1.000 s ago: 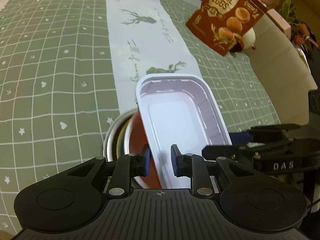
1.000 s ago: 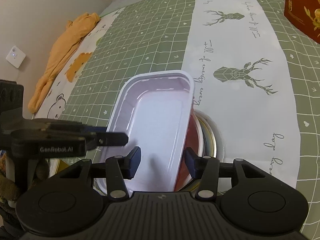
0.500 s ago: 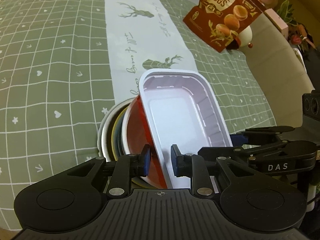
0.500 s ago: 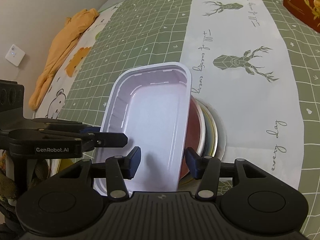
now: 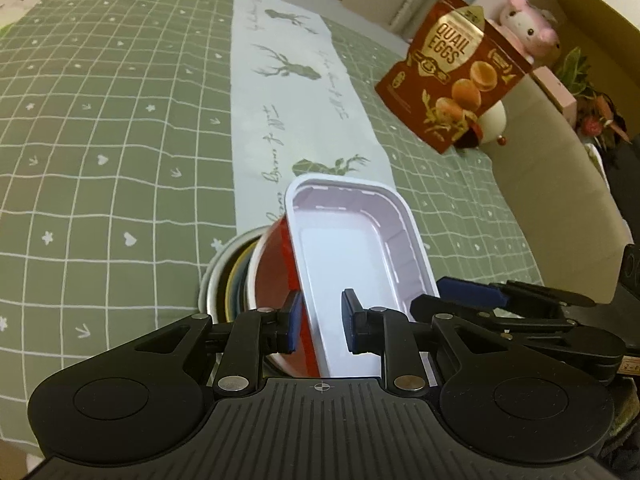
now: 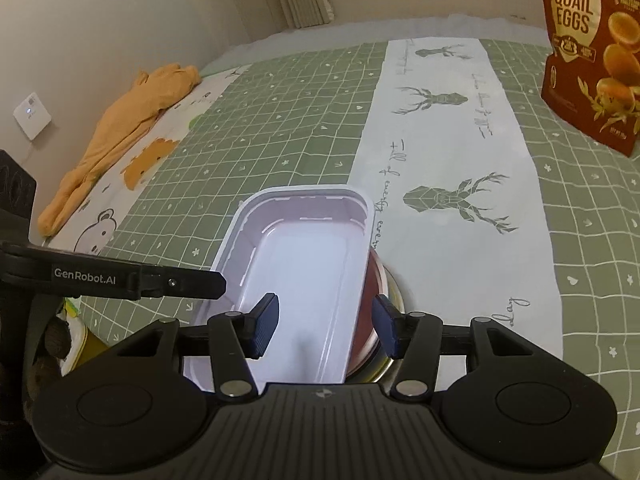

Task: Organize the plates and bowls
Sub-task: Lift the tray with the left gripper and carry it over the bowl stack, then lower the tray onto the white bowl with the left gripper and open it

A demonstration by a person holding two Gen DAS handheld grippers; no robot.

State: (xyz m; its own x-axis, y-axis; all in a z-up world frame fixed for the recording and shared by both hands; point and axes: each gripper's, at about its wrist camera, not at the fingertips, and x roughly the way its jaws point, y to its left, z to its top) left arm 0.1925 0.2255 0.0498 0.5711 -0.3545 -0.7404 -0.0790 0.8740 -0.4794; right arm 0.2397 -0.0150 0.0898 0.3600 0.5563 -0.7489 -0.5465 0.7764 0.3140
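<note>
A white rectangular tray tilts over a red bowl, which sits in a stack of plates inside a metal bowl on the green checked cloth. My left gripper is shut on the tray's left wall. In the right wrist view the tray lies between the fingers of my right gripper, which is open. One finger is inside the tray. The other hangs over the red bowl, just clear of the tray's rim. The left gripper's finger reaches the tray's far rim.
A brown quail-egg pouch stands at the back right, with a white round object and a pink plush behind it. An orange garment lies by the wall at the left. A white runner with deer prints crosses the cloth.
Both views have tipped up and show more of the room beyond. More of the red bowl shows beside the tray. A small gap has opened between the right gripper's outer finger and the tray's rim.
</note>
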